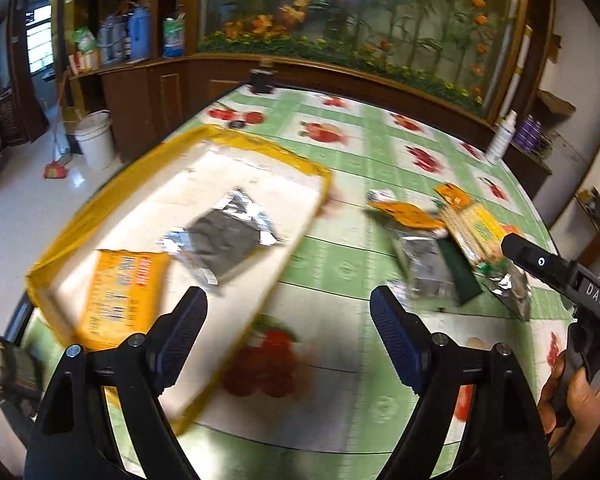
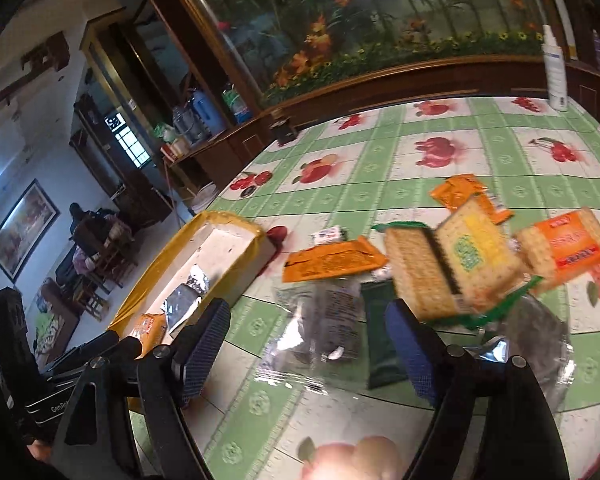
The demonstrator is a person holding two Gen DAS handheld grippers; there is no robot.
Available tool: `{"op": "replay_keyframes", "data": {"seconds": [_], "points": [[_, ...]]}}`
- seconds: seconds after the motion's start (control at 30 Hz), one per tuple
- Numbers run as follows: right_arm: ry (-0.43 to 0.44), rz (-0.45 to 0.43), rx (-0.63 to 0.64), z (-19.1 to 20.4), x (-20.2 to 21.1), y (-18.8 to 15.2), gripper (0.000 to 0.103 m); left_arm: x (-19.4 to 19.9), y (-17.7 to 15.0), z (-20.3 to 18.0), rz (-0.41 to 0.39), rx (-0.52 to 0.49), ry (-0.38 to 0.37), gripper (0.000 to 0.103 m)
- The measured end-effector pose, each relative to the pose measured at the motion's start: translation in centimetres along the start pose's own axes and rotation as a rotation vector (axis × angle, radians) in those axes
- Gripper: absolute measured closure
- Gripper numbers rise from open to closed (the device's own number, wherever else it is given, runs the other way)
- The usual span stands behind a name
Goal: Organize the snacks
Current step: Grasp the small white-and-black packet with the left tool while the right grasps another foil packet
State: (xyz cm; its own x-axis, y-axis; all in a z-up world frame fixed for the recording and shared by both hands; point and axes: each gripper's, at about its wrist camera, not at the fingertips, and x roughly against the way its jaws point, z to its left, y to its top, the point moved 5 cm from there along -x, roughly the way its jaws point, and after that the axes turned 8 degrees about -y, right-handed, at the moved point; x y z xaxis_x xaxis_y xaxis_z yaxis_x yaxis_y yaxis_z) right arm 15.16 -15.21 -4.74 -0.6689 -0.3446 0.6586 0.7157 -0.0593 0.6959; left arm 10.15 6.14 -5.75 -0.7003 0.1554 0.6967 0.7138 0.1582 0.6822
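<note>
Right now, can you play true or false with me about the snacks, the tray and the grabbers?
1. The yellow-edged tray holds a silver packet and an orange packet. True.
2. The left gripper is squeezing a snack. False: its jaws stand open with nothing between them.
3. All the snacks are in the tray. False: a cracker pack and other packets lie on the tablecloth beside it.
4. The right gripper is open and holds nothing. True.
5. A white bottle stands at the table's far edge. True.
</note>
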Motion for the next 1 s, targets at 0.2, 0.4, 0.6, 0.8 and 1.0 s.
{"op": "replay_keyframes", "data": {"seconds": [0.2, 0.4, 0.6, 0.8, 1.0], "points": [[-0.141, -0.015, 0.028, -4.9, 2.7, -1.9, 0.021, -2.8, -0.2, -4.3, 0.053, -0.053, -0.040, 0.019], [-0.205, 0.002, 0.043, -8.5, 3.3, -3.2, 0.021, -5.4, -1.5, -5.8, 0.112, -0.092, -0.022, 0.019], [-0.228, 0.021, 0.070, -10.3, 2.9, -3.6, 0.022, -7.8, -2.0, -6.3, 0.146, -0.118, -0.006, 0.019], [-0.233, 0.089, 0.093, -11.0, 0.6, -3.5, 0.031, -9.1, -1.7, -6.9, 0.150, -0.192, 0.057, 0.019], [-0.237, 0.127, 0.147, -9.8, -1.2, -2.9, 0.028, -8.1, -1.6, -5.6, 0.136, -0.161, -0.025, 0.019]]}}
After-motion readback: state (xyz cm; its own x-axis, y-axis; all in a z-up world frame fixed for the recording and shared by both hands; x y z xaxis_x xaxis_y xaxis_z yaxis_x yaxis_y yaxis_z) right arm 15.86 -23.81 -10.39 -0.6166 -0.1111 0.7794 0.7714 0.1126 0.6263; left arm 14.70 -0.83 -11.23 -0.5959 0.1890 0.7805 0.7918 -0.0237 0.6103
